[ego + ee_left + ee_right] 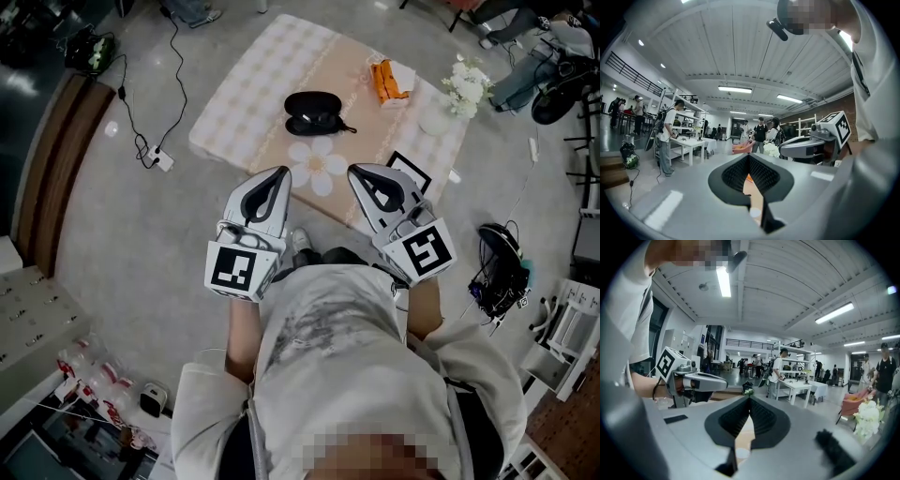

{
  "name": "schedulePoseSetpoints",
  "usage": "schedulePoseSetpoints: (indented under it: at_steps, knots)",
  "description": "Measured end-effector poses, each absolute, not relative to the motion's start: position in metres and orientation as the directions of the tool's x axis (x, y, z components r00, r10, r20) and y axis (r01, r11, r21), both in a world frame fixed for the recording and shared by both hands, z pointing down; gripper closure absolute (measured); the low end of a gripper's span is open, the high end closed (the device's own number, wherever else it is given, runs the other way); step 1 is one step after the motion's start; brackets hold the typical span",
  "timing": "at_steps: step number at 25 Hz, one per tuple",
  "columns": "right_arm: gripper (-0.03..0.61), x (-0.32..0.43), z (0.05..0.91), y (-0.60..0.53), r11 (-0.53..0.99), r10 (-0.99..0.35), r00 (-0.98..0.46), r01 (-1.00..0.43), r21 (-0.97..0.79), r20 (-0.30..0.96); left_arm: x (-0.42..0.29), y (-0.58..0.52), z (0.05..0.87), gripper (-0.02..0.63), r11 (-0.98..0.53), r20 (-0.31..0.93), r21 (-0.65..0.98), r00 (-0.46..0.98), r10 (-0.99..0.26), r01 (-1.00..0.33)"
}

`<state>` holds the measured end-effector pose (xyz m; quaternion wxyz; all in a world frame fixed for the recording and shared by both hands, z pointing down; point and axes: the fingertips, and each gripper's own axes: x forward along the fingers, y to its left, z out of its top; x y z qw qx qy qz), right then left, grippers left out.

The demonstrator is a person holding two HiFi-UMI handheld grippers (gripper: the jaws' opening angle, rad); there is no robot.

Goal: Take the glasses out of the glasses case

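The left claw (749, 156) is closed on nothing, its ribbed pads meeting at the tips. The right claw (750, 398) is closed in the same way and is also empty. Both are held up near the person's chest and aimed out across the room rather than down, which looks like a ready stance before any reach.

Ahead and below them, well apart from both claws, the glasses case (312, 99) lies open on the cloth-covered worktop (248, 84). The glasses (317, 120) appear to sit in its nearer half. The raised lid leaves them exposed from above, so I judge that nothing has been taken out yet.

A flower-shaped mat (317, 164) lies between the case and the claws. An orange packet (386, 81) and white flowers (466, 84) stand off to the right, clear of the approach.
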<state>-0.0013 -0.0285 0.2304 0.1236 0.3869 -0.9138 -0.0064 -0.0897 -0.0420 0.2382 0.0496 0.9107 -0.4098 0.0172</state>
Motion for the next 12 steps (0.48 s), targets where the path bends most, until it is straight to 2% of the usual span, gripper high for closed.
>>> schedulePoseSetpoints:
  at_steps: [12]
  knots:
    - [0.561,0.003,0.248,-0.052,0.686,-0.713,-0.650,-0.724,0.070,0.261,-0.085,-0.067,0.261,0.604,-0.666,0.114,0.131,0.678,-0.726,-0.735]
